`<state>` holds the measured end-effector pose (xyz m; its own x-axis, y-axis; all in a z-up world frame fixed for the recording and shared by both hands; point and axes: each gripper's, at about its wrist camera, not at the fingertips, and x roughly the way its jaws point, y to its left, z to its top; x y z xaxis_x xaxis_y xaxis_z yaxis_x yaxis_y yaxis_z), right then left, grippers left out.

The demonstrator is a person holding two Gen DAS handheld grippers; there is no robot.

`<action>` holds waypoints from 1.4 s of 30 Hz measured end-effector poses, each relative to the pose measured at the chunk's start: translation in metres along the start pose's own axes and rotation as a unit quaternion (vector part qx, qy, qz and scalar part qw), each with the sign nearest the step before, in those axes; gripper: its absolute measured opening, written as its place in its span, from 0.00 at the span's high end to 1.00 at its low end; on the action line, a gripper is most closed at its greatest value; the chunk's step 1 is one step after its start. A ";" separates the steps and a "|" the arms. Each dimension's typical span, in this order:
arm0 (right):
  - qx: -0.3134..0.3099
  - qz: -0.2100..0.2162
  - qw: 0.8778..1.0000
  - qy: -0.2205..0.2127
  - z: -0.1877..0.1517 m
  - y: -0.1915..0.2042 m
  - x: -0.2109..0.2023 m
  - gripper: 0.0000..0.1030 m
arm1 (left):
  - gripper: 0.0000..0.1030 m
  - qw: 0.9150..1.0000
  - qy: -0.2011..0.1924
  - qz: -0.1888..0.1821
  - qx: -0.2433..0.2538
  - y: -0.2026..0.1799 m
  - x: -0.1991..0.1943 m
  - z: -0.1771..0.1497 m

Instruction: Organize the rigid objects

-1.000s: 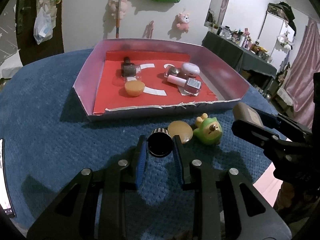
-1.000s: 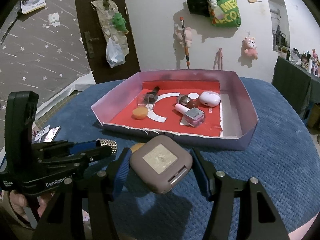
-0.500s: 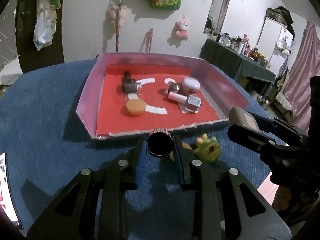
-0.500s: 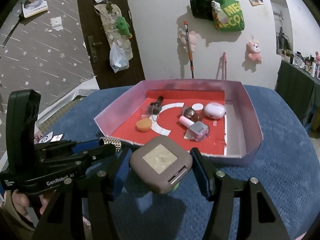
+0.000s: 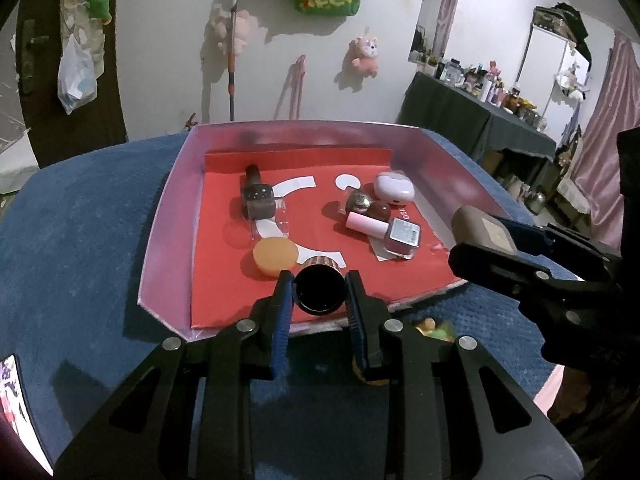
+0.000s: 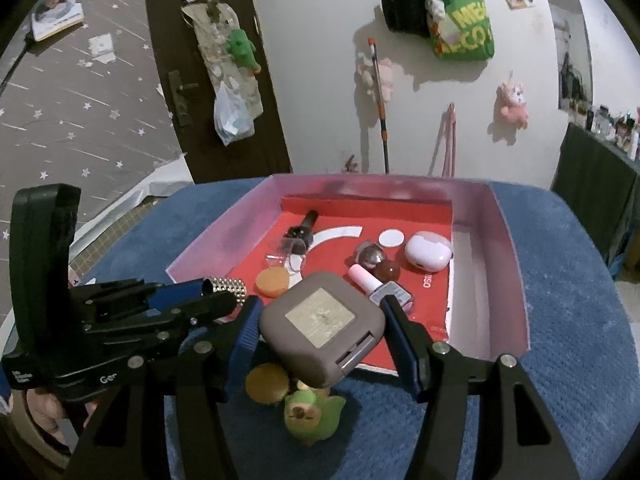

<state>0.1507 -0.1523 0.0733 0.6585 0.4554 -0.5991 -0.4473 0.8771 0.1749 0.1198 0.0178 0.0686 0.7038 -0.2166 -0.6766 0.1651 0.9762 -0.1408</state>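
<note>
My left gripper [image 5: 319, 292] is shut on a studded cylindrical tube [image 5: 319, 291], held above the front edge of the pink tray [image 5: 168, 216]. The tube also shows in the right wrist view [image 6: 224, 286]. My right gripper [image 6: 322, 326] is shut on a taupe square compact case [image 6: 320, 326], held above the tray's front edge; the case shows in the left wrist view [image 5: 482, 234]. The tray with a red liner [image 6: 472, 288] holds an orange disc [image 5: 275, 258], nail polish bottles [image 5: 390, 232], a lilac case [image 5: 394, 188] and a dark bottle [image 5: 256, 200].
A green toy figure [image 6: 314, 412] and a tan round disc [image 6: 267, 382] lie on the blue cloth [image 6: 572, 320] in front of the tray, below my right gripper. A phone [image 5: 12, 392] lies at the left edge. A dark side table [image 5: 472, 120] with bottles stands far right.
Both grippers have risen and moved forward with their objects, from over the blue cloth to above the tray's front edge. The green toy and tan disc stayed behind on the cloth.
</note>
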 end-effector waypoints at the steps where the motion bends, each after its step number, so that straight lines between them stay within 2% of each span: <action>1: 0.006 0.003 1.000 0.007 0.002 -0.004 0.005 0.39 | 0.76 1.000 0.004 -0.002 -0.002 0.001 0.003 0.001; 14: 0.031 0.011 0.995 0.099 0.005 -0.027 0.060 0.39 | 0.76 0.997 0.071 -0.024 -0.029 0.017 0.045 0.003; 20: 0.034 0.010 0.991 0.128 0.001 -0.030 0.077 0.39 | 0.76 0.996 0.081 -0.026 -0.036 0.023 0.054 0.003; 29: 0.045 0.006 0.988 0.148 -0.002 -0.037 0.091 0.39 | 0.76 0.996 0.079 -0.019 -0.034 0.026 0.061 0.007; 38: 0.046 -0.019 0.989 0.138 0.001 -0.042 0.096 0.39 | 0.76 0.997 0.071 -0.012 -0.038 0.030 0.064 0.009; 41: 0.047 -0.031 0.990 0.131 0.001 -0.043 0.097 0.39 | 0.76 0.997 0.060 0.017 -0.033 0.033 0.063 0.010; 42: 0.047 -0.038 0.990 0.128 0.002 -0.043 0.097 0.39 | 0.76 0.997 0.058 0.016 -0.037 0.035 0.062 0.010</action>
<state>0.2351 -0.1457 0.0090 0.5079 0.3448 -0.7894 -0.3366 0.9230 0.1865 0.1765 0.0384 0.0291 0.6219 -0.1864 -0.7606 0.0894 0.9818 -0.1675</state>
